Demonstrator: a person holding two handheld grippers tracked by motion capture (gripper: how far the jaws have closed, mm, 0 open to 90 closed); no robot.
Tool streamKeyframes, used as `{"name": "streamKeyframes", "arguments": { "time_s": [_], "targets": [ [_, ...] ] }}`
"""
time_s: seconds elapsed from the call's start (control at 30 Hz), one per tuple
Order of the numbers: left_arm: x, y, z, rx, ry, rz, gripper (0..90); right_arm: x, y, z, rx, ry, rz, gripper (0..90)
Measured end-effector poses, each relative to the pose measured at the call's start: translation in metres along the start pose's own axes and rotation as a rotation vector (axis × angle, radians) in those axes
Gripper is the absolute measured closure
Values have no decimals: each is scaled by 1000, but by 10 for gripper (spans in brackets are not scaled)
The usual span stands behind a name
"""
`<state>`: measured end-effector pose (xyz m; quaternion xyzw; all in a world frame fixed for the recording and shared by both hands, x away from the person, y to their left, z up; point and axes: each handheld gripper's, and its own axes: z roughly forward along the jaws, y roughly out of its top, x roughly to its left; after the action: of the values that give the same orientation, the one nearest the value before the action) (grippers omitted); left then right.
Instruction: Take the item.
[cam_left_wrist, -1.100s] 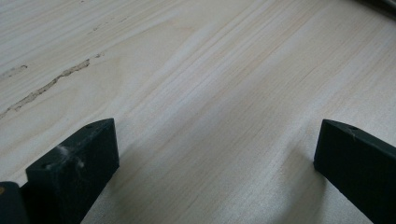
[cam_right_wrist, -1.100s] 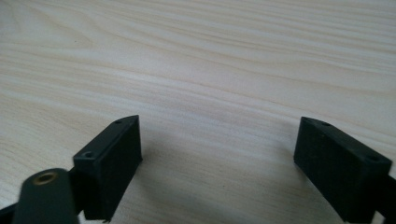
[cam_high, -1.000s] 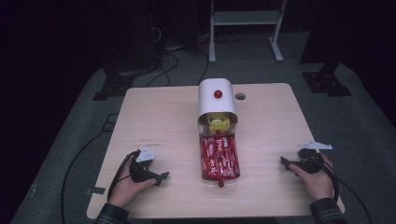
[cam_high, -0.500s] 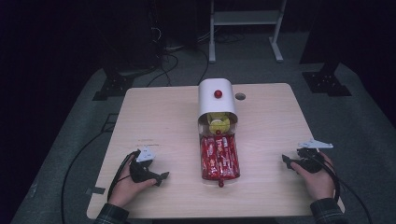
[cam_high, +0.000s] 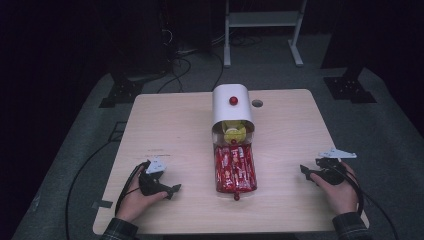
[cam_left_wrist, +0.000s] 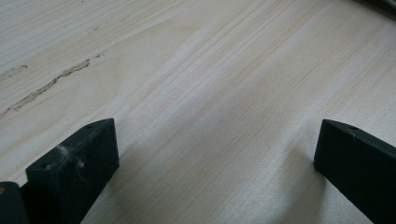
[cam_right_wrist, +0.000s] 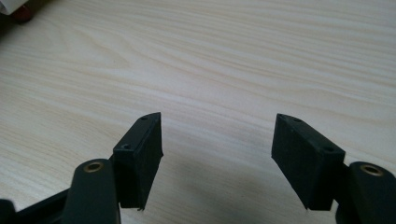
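Spanning the high view, a pale wooden tabletop (cam_high: 170, 130) carries every item listed. A white round-topped container (cam_high: 231, 107) with a red knob (cam_high: 233, 100) lies on its side at the middle of the tabletop, closer to the far edge, its open mouth turned toward the near edge; something yellow (cam_high: 233, 134) sits just inside the mouth. A clear tray (cam_high: 235, 170) packed with red wrapped bars reaches from that mouth toward the near edge, touching the container, with a small red knob (cam_high: 236, 196) at its near end. A round cable hole (cam_high: 257, 103) lies just beside the container, toward the far right corner. The left gripper (cam_high: 172, 189) rests in the person's hand near the near left corner, well apart from the tray, jaws spread wide over bare wood with nothing between them. The right gripper (cam_high: 303, 171) rests in the other hand near the near right corner, pointing toward the tray but well apart from it; its jaws have just been closing, stand partly apart, and hold nothing.
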<state>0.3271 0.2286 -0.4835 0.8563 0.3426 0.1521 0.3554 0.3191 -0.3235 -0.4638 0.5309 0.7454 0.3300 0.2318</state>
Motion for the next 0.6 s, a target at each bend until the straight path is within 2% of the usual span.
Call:
{"name": "streamKeyframes", "arguments": {
  "time_s": [0.43,0.6],
  "targets": [
    [0,0,0,0,0,0,0,9,7,-5,-25,33,-28,317],
    [0,0,0,0,0,0,0,12,11,-7,-33,54,-25,317]
  ]
}}
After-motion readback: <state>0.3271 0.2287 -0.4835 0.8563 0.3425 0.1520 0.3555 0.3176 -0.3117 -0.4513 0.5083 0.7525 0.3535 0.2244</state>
